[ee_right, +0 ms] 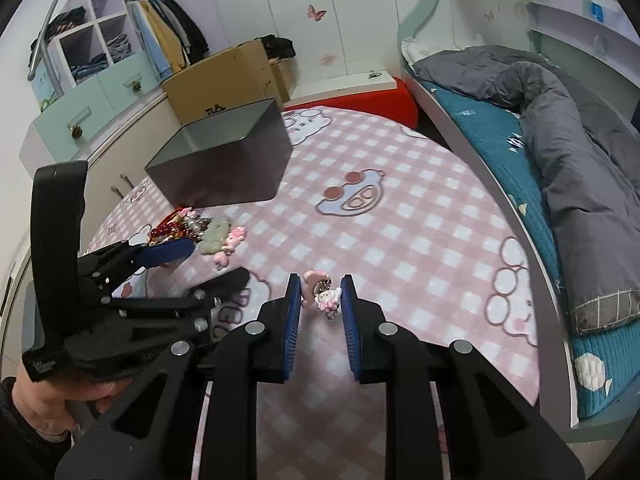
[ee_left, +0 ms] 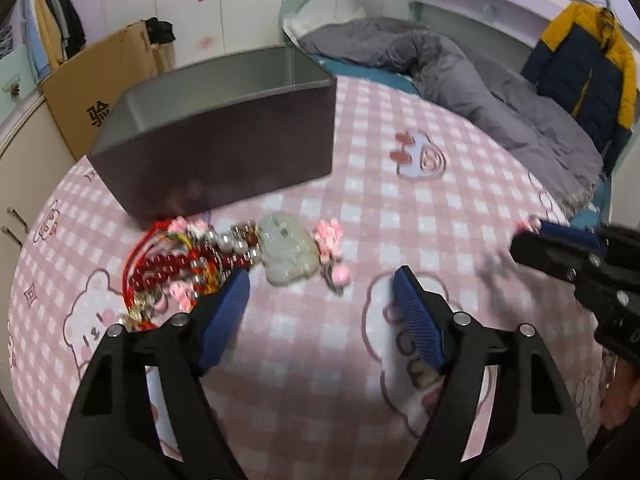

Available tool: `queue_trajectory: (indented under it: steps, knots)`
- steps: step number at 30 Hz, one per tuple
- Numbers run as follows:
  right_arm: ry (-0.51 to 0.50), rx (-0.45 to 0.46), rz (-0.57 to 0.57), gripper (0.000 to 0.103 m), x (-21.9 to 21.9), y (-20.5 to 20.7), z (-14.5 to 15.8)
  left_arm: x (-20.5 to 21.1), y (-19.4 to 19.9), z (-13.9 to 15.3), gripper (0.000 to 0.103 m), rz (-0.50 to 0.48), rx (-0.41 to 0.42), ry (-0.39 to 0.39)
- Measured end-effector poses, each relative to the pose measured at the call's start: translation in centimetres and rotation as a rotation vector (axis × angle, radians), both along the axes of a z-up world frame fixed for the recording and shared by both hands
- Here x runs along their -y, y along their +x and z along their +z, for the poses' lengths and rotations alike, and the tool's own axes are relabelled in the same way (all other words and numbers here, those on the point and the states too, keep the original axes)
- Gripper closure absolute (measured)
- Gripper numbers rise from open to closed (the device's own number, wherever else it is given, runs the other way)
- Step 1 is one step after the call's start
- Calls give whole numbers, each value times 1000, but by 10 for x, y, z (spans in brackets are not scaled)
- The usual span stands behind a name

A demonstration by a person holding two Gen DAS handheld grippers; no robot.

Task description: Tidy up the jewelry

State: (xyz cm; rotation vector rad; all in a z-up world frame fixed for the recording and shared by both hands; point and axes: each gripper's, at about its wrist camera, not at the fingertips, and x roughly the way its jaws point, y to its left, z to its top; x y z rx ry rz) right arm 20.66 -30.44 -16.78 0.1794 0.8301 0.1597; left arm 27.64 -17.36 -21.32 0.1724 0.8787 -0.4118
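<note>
Right claw (ee_right: 320, 294): bottom centre of its view, clamped on a small pink-and-white cartoon charm (ee_right: 326, 298).
Left claw (ee_left: 322, 280): lower centre, jaws apart, empty, beside the heap.
Jewelry heap (ee_left: 192, 264): red beads, pale jade pendant (ee_left: 286, 254), on the pink checked table (ee_left: 440, 208).
Dark rectangular box (ee_left: 224, 148): upper left, seemingly empty.
Progress: early, most pieces unsorted.

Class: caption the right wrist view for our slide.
Right tool grips a pink charm above the checked cloth.

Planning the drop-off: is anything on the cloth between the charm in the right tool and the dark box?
Nothing visible blocks it. The right tool holds the charm; bare cloth leads to the box. The jewelry pile lies left of that line.
</note>
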Motion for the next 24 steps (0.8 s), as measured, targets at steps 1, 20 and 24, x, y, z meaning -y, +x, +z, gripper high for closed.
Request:
queue_trajectory:
  steps: [1,20,24]
  knots:
    - [5,2,-2,85,2,-1,0,0,3,-1,39,10,-3,2]
    - [26,6,12,84,6,-3,0,-23,-22,3,37,19,8,-15]
    - [30,2,8,84,6,-3,-1,-20,-23,1,58,3,0,-19]
